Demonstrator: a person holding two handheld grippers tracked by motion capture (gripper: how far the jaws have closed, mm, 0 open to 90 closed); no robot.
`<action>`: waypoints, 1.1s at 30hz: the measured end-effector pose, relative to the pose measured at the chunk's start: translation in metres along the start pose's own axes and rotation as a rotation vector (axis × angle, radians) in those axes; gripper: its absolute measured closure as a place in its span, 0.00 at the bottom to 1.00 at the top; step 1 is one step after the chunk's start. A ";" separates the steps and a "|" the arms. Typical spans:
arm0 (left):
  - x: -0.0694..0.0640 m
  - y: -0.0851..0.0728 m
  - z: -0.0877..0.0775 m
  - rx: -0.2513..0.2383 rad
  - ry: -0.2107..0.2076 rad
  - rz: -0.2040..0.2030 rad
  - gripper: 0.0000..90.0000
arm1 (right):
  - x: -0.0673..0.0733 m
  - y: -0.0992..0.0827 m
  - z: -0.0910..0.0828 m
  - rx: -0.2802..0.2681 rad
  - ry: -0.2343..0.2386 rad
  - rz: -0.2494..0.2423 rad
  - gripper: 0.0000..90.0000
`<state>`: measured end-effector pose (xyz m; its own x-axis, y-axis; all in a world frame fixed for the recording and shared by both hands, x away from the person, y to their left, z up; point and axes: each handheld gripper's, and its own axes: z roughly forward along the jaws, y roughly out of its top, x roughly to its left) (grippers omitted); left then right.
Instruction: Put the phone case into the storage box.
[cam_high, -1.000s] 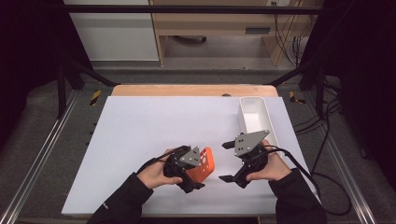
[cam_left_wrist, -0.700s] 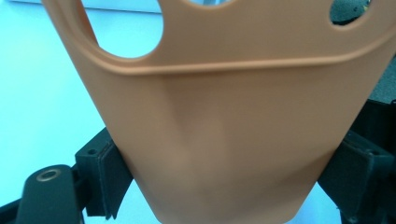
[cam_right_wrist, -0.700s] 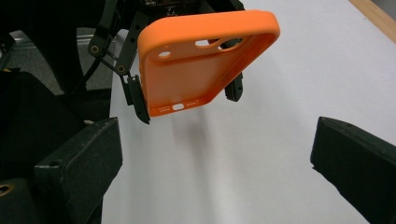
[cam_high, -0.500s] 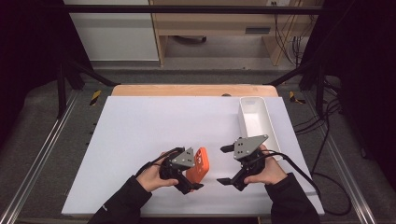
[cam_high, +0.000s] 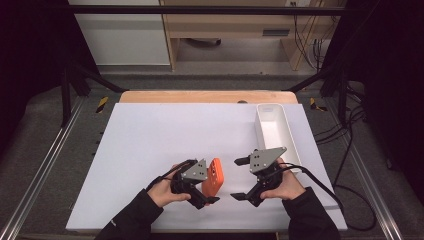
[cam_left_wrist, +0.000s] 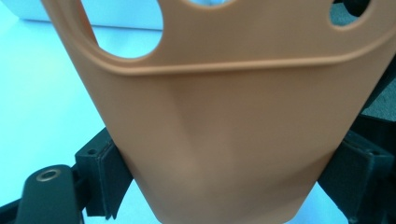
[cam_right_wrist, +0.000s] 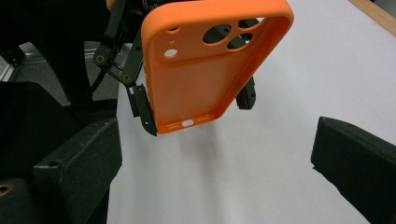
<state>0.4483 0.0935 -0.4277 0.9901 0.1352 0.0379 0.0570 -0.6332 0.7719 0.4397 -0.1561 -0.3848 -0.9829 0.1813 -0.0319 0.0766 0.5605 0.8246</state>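
1. Orange and rubbery-looking, the phone case (cam_high: 212, 176) is clamped in my left gripper (cam_high: 206, 189), held just above the white table sheet (cam_high: 150, 140) near its front edge.
2. In the left gripper view the case (cam_left_wrist: 224, 140) sits squarely between the two black pads (cam_left_wrist: 105, 175), which press on both its long sides; the round camera cut-outs point away from the gripper.
3. My right gripper (cam_high: 241, 178) hangs just beside the case, to its right in the high view, jaws spread wide and holding nothing.
4. The right gripper view looks between its own parted jaws at the case (cam_right_wrist: 210, 60), tilted, with the inside face and the port slots at its lower end turned toward the camera; the left gripper (cam_right_wrist: 196, 107) grips it from behind.
5. A gap of bare sheet separates my right gripper's jaws from the case; they are not touching it.
6. A white tray (cam_high: 264, 111) stands at the sheet's right edge, well beyond the right hand (cam_high: 285, 185).
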 end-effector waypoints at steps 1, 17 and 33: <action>0.000 0.000 0.000 -0.005 0.001 0.002 0.16 | 0.000 0.000 0.000 -0.002 0.001 -0.001 0.03; -0.008 0.013 0.008 -0.033 -0.023 0.046 0.16 | 0.002 0.000 0.002 -0.021 0.029 -0.004 0.03; -0.011 0.025 0.017 -0.038 -0.048 0.087 0.16 | 0.004 0.000 0.003 -0.041 0.047 -0.011 0.03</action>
<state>0.4407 0.0634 -0.4200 0.9961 0.0435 0.0764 -0.0339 -0.6119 0.7902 0.4367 -0.1532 -0.3863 -0.9905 0.1368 -0.0152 0.0600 0.5288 0.8466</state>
